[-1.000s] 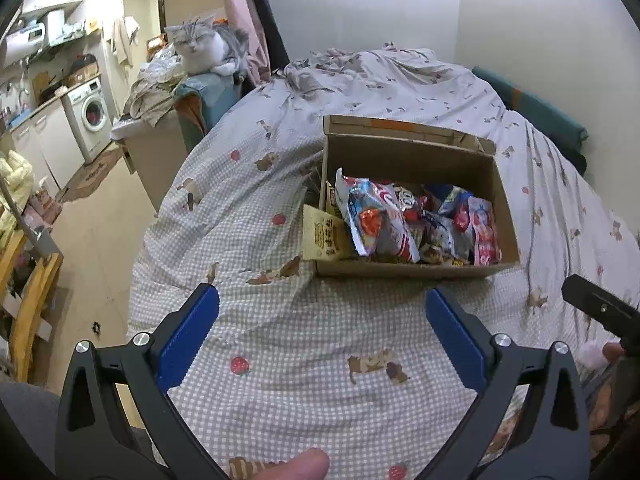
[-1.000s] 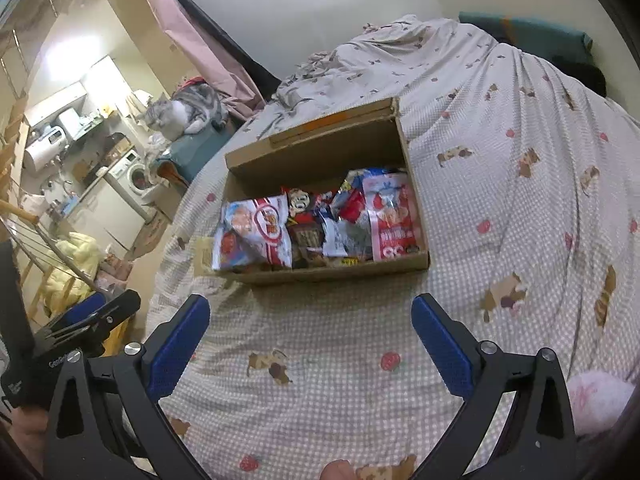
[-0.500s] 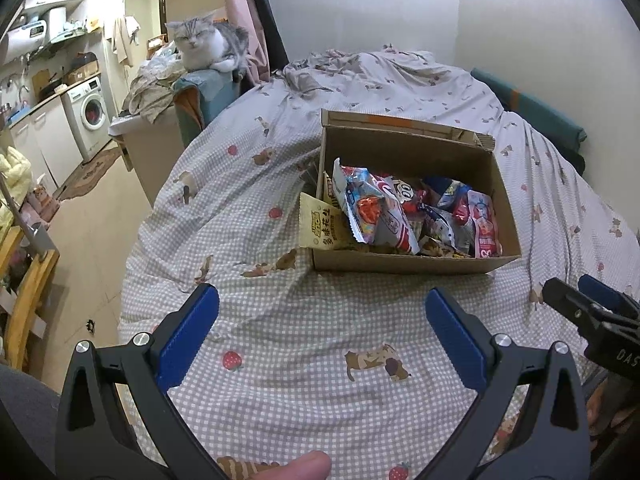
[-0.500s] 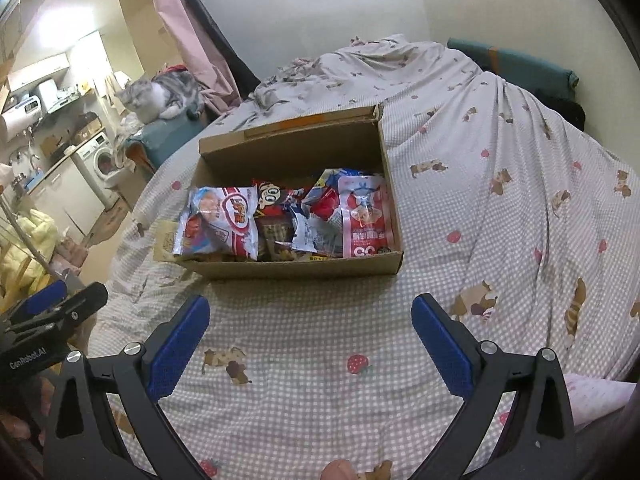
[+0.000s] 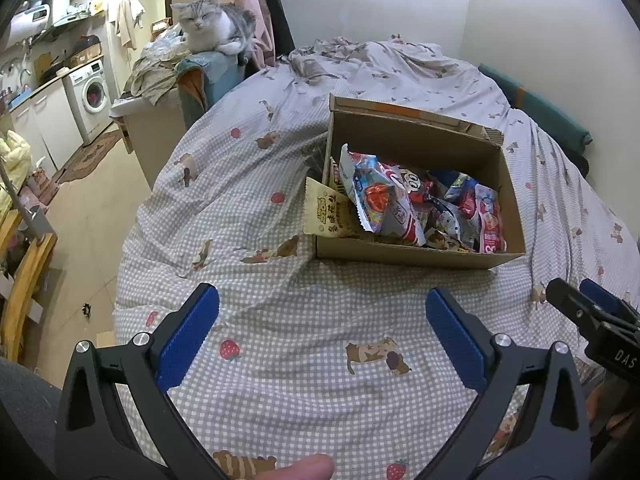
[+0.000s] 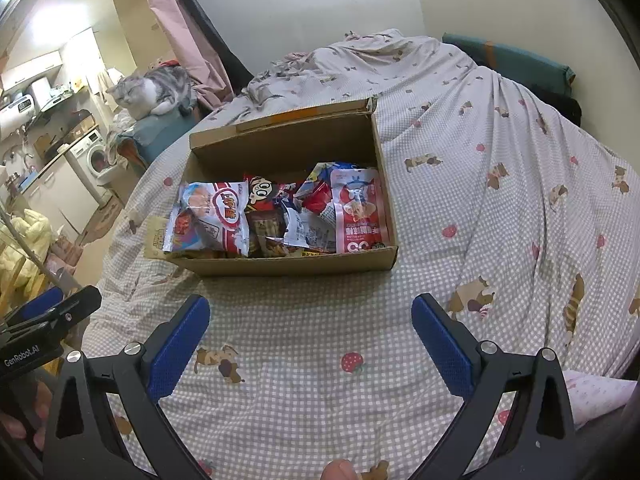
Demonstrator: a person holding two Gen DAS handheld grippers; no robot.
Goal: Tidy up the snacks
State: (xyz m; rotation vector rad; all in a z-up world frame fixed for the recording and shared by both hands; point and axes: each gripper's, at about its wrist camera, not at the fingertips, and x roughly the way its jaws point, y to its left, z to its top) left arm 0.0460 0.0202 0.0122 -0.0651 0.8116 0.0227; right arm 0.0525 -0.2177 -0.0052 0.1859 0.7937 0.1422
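An open cardboard box (image 5: 416, 255) (image 6: 288, 266) sits on the bed, holding several snack packets (image 5: 384, 196) (image 6: 280, 212). A yellow packet (image 5: 326, 212) leans outside the box's left wall; it also shows in the right wrist view (image 6: 157, 236). My left gripper (image 5: 322, 324) is open and empty, above the bedspread in front of the box. My right gripper (image 6: 310, 326) is open and empty too, nearer the box's front wall. Each gripper shows at the edge of the other's view: the right one (image 5: 592, 316), the left one (image 6: 52, 312).
The checked bedspread (image 5: 280, 344) covers the bed. A grey cat (image 5: 212, 26) lies on a pile left of the bed. Beyond are a washing machine (image 5: 90, 96) and floor (image 5: 80, 220). A green cushion (image 6: 508, 60) lies by the wall.
Both grippers have moved a little closer to the box and turned to face it more squarely. Both stay open. The box and packets have not moved.
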